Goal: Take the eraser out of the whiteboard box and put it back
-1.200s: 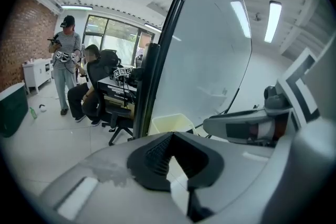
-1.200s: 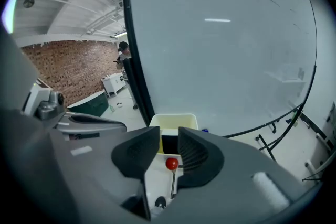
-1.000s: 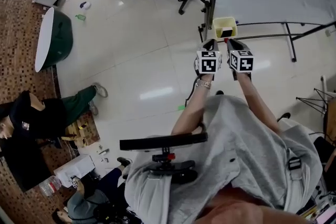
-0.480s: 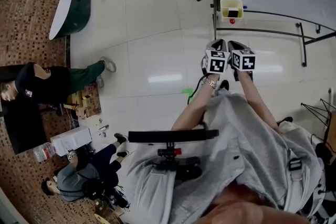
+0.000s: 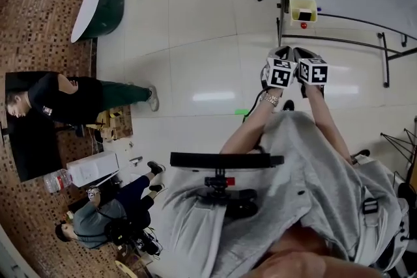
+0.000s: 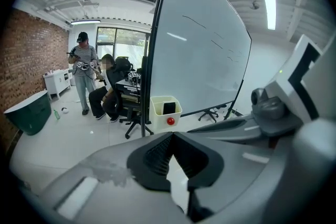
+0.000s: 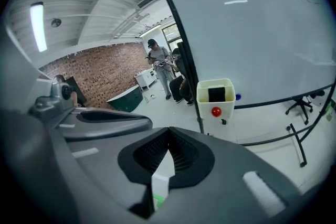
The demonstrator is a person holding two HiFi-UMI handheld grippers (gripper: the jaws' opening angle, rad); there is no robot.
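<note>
Fingers: left fingers (image 6: 155,156) and right fingers (image 7: 151,153) both closed, holding nothing.
Eraser: I saw the eraser (image 7: 216,94) in the whiteboard box (image 7: 228,107) at 12 o'clock, well apart.
Nearer: I judged right.

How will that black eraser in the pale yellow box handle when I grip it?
The small black block eraser looks light and flat-sided, so it probably won't roll. It stands in the open-topped pale yellow box with room either side, so it should lift out unsnagged. Its surface is too small to judge.
</note>
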